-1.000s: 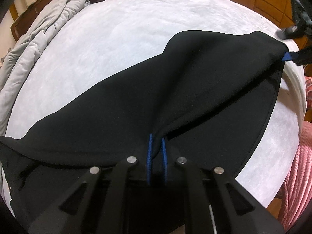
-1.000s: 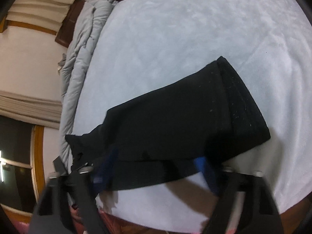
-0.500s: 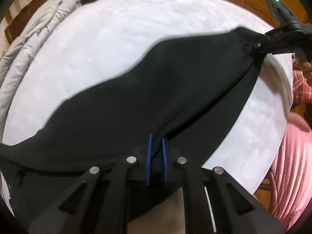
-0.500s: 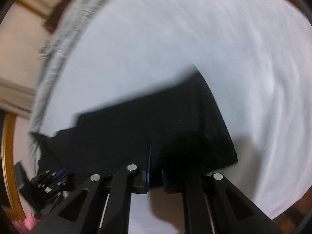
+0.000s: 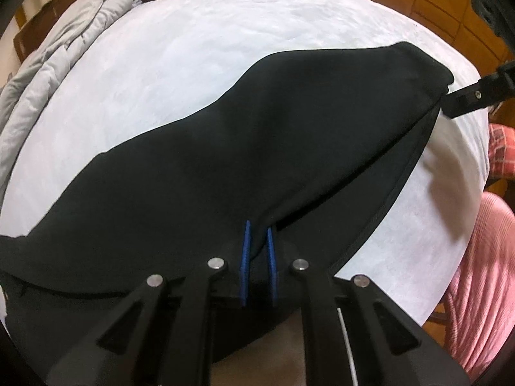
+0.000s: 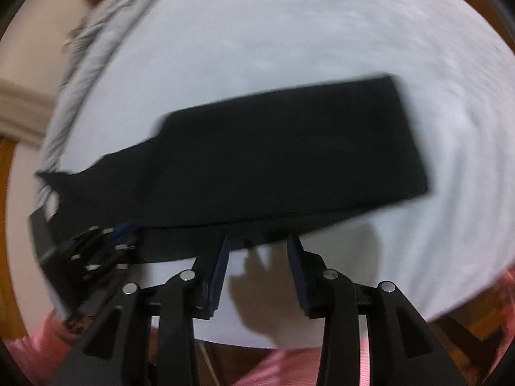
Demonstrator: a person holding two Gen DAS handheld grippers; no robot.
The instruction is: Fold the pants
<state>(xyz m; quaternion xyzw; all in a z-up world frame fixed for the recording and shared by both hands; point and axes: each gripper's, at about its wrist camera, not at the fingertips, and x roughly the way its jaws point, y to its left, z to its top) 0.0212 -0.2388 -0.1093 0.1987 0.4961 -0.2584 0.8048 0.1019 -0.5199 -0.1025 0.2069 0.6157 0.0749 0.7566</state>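
White bed sheet (image 5: 225, 64), black pants (image 5: 257, 160) laid across it. Left gripper (image 5: 257, 251) pinches the near edge. Right gripper (image 6: 259, 257), jaws just opening, stands spread and empty. Risk: a left-side tug drags the freed end askew.

The black pants (image 6: 283, 160) lie folded in a long band across the white bed cover (image 6: 289, 32), blurred by motion. The right gripper (image 6: 259, 251) has just been opening; its blue-padded jaws now stand apart at the band's near edge, with only bare cover and shadow between them. At lower left the left gripper (image 6: 119, 234) meets the fabric. A grey quilt (image 6: 93, 48) lies bunched along the far left.
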